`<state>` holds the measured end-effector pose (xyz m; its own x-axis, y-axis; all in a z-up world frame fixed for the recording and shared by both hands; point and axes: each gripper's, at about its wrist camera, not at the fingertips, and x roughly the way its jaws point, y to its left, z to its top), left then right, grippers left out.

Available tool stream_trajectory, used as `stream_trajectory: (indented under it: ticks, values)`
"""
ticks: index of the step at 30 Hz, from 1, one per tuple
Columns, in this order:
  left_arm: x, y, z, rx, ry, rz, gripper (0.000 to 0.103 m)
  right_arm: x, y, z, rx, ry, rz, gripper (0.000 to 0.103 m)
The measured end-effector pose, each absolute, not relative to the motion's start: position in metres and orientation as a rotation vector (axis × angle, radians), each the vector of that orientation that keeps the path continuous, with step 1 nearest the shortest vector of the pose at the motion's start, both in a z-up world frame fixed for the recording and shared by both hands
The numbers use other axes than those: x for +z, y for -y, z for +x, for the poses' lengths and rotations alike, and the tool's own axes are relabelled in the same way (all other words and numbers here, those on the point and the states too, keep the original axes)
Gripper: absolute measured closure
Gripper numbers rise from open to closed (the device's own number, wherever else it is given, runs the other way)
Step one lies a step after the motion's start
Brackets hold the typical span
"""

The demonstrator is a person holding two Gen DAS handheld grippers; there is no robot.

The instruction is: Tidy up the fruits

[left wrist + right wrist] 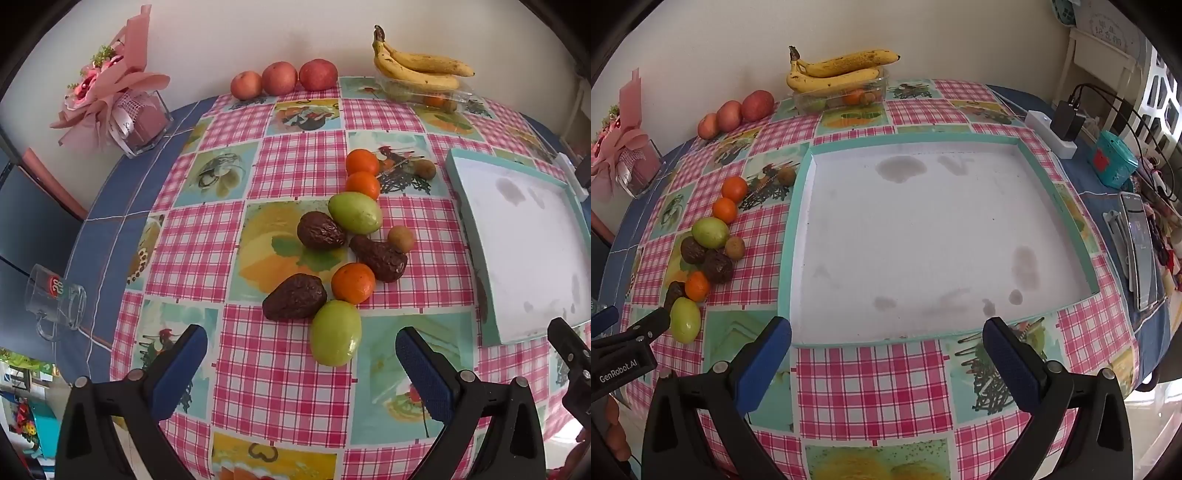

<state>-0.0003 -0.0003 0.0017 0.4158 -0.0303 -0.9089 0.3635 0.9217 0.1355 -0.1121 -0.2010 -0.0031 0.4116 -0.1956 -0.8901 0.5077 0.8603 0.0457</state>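
The left claw [301, 363] hangs fully spread and empty above the counter [280, 373], just short of a green fruit [335, 333] heading the scattered pile. The right claw [886, 354], equally wide and empty, faces the bare tray [798, 229]. Best approach: straddle that nearest fruit squarely, close gently.

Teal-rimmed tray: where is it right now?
The teal-rimmed tray fills the middle of the right wrist view, empty, ahead of the open right gripper. The loose fruit pile lies off its left rim.
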Motion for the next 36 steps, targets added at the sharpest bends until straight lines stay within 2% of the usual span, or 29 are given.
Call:
stream_trajectory:
  ticks: [36]
  values:
    - [0.01,0.0,-0.002,-0.245,-1.095,0.33,0.0,0.0,0.201,-0.111,-0.448,-1.047,0.336,0.0]
